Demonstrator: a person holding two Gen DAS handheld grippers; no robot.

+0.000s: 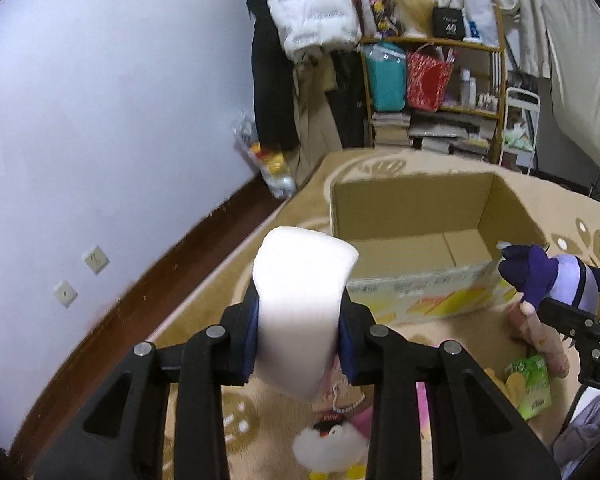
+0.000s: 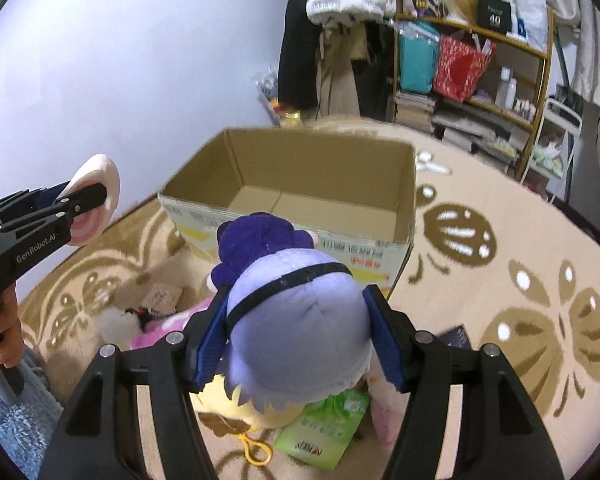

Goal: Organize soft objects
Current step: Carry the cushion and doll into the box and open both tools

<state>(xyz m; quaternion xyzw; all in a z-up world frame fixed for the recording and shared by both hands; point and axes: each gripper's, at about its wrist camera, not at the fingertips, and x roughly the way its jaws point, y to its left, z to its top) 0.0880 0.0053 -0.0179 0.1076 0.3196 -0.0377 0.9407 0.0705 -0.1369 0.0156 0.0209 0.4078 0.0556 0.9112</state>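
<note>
While both grippers are raised above the rug (image 2: 500,240), each one pinches a single soft toy and points toward the one open cardboard box (image 1: 412,216) that stands on the rug ahead of them. Held out level, the left gripper (image 1: 298,320) has its two blue pads pressed into the sides of a white cushion (image 1: 300,304), which sticks up and forward past the fingertips; in the right wrist view the same cushion (image 2: 100,196) shows a pink ring on its face, and a bare hand (image 2: 6,332) grips the handle below it. Over the pile and just short of the box's near wall, the right gripper (image 2: 296,332) is clamped on a purple plush doll (image 2: 296,320); its dark purple end reaches toward the box and a black strap crosses its pale back. Seen from the left wrist, that doll (image 1: 548,276) hangs beside the box's near right corner. Nothing can be seen inside the box. On the rug below the grippers lies a pile of more soft things: a white fluffy toy (image 1: 328,440), a pink plush (image 2: 160,328) and a yellow one (image 2: 236,412), with one green packet (image 2: 320,436) among them. One shelf (image 1: 440,92) stands against the far wall.
</note>
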